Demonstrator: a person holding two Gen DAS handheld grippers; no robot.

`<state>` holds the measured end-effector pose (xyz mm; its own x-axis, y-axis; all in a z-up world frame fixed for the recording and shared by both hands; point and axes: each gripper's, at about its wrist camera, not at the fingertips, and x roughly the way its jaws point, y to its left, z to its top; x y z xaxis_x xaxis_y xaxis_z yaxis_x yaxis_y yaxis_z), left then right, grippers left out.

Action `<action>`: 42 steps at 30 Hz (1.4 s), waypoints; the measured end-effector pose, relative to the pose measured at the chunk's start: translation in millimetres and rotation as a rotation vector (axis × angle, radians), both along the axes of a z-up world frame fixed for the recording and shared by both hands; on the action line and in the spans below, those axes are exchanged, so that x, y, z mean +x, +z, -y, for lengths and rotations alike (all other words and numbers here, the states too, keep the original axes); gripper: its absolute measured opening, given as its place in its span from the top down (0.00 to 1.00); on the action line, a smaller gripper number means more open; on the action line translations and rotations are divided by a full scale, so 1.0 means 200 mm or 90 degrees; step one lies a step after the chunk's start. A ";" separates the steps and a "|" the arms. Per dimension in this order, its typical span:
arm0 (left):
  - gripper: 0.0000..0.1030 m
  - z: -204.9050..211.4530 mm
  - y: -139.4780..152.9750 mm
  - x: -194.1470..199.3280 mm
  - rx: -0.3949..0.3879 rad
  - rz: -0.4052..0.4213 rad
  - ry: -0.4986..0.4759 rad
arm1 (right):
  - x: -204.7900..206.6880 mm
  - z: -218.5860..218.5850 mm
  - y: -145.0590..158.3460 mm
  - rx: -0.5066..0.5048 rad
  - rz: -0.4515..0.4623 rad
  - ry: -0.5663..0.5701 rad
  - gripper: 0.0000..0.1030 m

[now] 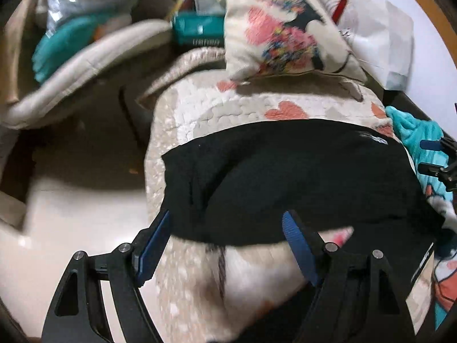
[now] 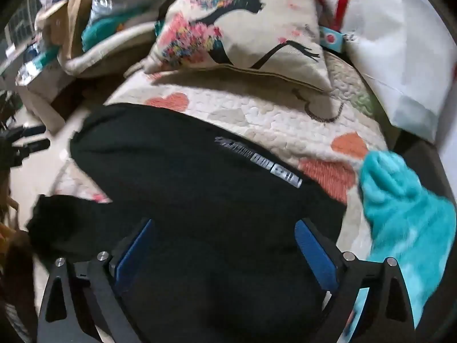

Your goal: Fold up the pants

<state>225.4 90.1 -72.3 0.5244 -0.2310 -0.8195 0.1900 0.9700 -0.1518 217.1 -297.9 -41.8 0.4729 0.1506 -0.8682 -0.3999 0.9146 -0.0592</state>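
Observation:
Black pants [image 1: 285, 177] lie folded over across a quilted bedspread with orange hearts [image 1: 228, 108]; they also show in the right wrist view [image 2: 200, 188], with a white printed label along one edge. My left gripper [image 1: 228, 223] is open and empty, hovering over the near left edge of the pants. My right gripper [image 2: 225, 228] is open and empty, just above the pants' near part. Each gripper's tips show at the edge of the other's view: the right [image 1: 431, 157], the left [image 2: 34, 140].
A printed cushion [image 1: 280, 34] and a white pillow [image 1: 380, 34] lie at the head of the bed. A teal fleece cloth [image 2: 405, 214] lies right of the pants. The floor [image 1: 71, 214] and a cluttered pile [image 1: 85, 28] are to the left.

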 end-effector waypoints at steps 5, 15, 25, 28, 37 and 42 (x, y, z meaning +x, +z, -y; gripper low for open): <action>0.30 -0.05 -0.06 0.26 0.026 -0.024 -0.011 | 0.28 0.00 -0.09 0.016 -0.017 0.000 0.07; 0.30 0.05 -0.19 0.59 0.101 -0.040 -0.078 | 0.59 -0.07 -0.28 0.066 -0.061 0.008 0.14; 0.23 0.11 -0.26 0.65 0.107 -0.056 -0.100 | 0.63 -0.08 -0.38 0.070 -0.068 0.012 0.17; 0.69 0.14 -0.23 0.59 0.097 -0.034 -0.122 | 0.58 -0.12 -0.39 0.040 -0.067 0.033 0.30; 0.94 0.19 -0.08 0.49 0.100 0.010 -0.110 | 0.58 -0.06 -0.32 0.069 -0.079 0.006 0.90; 0.94 0.27 0.04 0.36 0.084 0.046 -0.097 | 0.51 -0.05 -0.22 0.067 -0.064 0.003 0.92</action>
<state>296.7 35.7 -64.5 0.5497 -0.2045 -0.8099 0.3411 0.9400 -0.0057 318.9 -288.4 -86.7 0.3840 0.2459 -0.8900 -0.4033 0.9118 0.0779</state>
